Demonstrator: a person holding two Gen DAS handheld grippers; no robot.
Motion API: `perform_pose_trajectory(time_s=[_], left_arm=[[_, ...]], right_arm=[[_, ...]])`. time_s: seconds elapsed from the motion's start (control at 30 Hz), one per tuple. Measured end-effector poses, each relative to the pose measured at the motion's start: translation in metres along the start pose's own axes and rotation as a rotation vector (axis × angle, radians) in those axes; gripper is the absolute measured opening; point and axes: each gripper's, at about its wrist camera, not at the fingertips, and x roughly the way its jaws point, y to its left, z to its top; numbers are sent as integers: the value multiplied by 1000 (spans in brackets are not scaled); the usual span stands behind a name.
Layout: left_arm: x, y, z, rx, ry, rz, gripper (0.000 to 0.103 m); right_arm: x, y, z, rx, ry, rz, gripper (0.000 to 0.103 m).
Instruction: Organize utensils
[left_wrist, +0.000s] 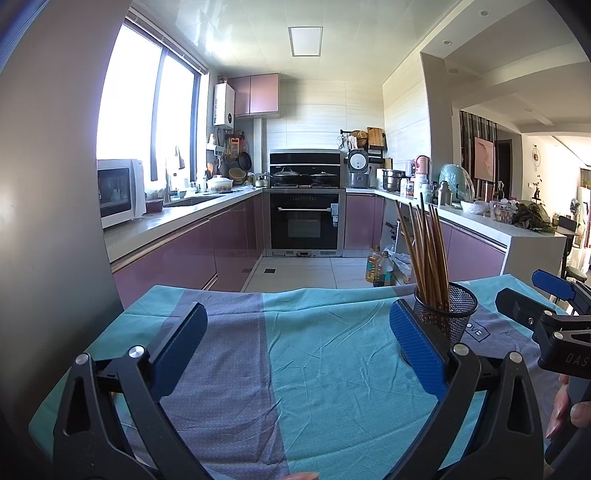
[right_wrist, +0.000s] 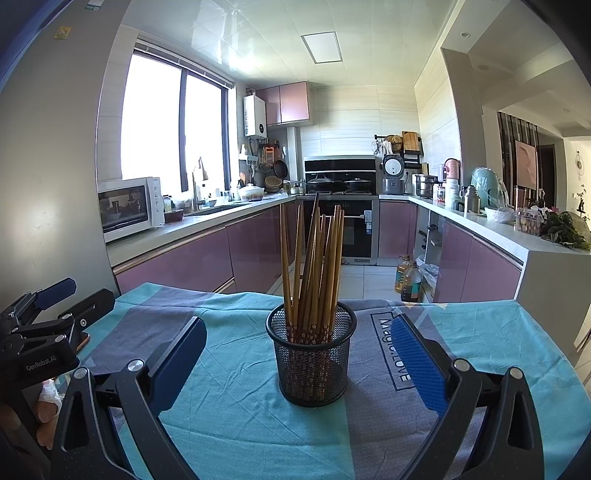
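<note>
Your wooden chopsticks (right_wrist: 312, 266) stand bunched in the black mesh holder (right_wrist: 312, 354), which sits on the teal-and-grey cloth (right_wrist: 229, 413) toward the tabletop's far edge. Your right gripper (right_wrist: 299, 363) is spread wide, empty, just before the holder. Your left gripper (left_wrist: 299, 349) gapes too, over bare cloth beside it.

A table covered by a wrinkled cotton cloth in teal and grey-purple blocks (right_wrist: 229, 402) carries everything here. The cloth hangs over the far edge and bears a printed grey panel with dark lettering (right_wrist: 395, 350). Directly on the cloth stands a round black wire-mesh holder (right_wrist: 312, 365), upright, roughly mid-table, straddling a teal and a grey block. It is filled with brown wooden chopsticks (right_wrist: 314, 258) that lean and fan out.
</note>
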Motion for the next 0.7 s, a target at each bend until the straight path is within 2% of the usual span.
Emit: perform_pose_trajectory(time_s=[0.7], left_arm=[[0, 1, 0, -3, -1, -1, 97]], right_arm=[[-1, 0, -1, 4, -2, -4, 97]])
